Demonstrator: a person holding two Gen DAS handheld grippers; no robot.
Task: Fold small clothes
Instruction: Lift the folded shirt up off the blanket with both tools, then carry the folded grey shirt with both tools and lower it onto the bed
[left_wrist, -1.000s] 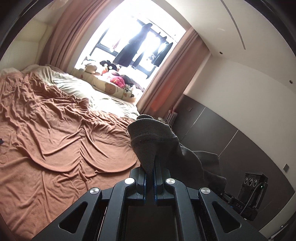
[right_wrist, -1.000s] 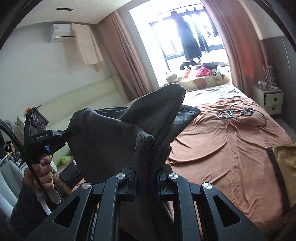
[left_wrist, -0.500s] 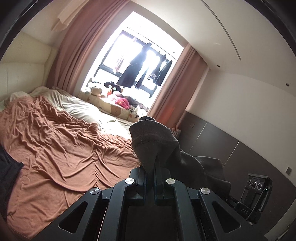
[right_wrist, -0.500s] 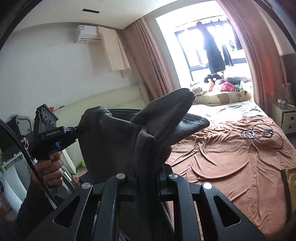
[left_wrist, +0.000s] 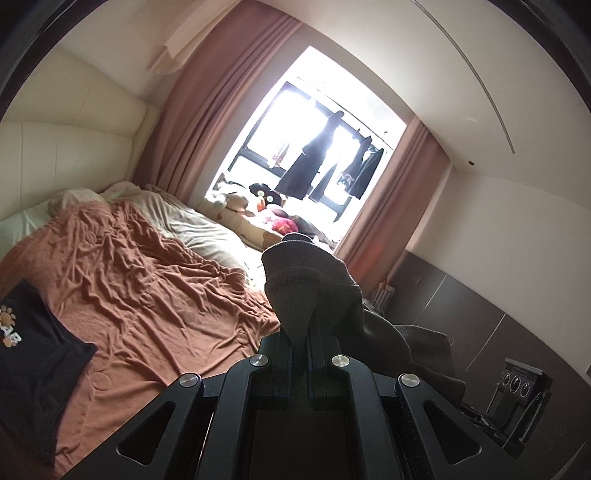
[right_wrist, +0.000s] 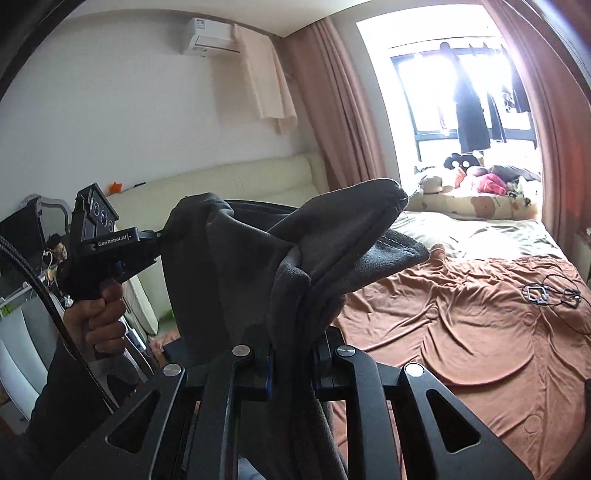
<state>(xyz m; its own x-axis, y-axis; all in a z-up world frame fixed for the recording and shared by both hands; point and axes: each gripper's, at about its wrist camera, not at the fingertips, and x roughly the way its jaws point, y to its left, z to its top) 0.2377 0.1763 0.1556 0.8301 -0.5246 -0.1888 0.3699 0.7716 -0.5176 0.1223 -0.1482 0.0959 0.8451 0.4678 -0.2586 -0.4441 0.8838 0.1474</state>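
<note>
Right wrist view: we grip the grey garment (right_wrist: 236, 266) aloft in both tongs (right_wrist: 291, 354), unfolded, not yet on the bed (right_wrist: 461, 317).

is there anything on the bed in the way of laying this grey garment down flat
Partly. The grey garment hangs between both grippers above the brown bedspread. A black printed shirt lies at one side, cables at the other; the middle looks clear.

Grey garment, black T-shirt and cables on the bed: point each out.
Grey garment (right_wrist: 236, 266), right wrist view, its stretched middle panel.
Black T-shirt (left_wrist: 35, 354), left wrist view, its plain chest area.
Cables (right_wrist: 550, 293), right wrist view, the tangled loops.
</note>
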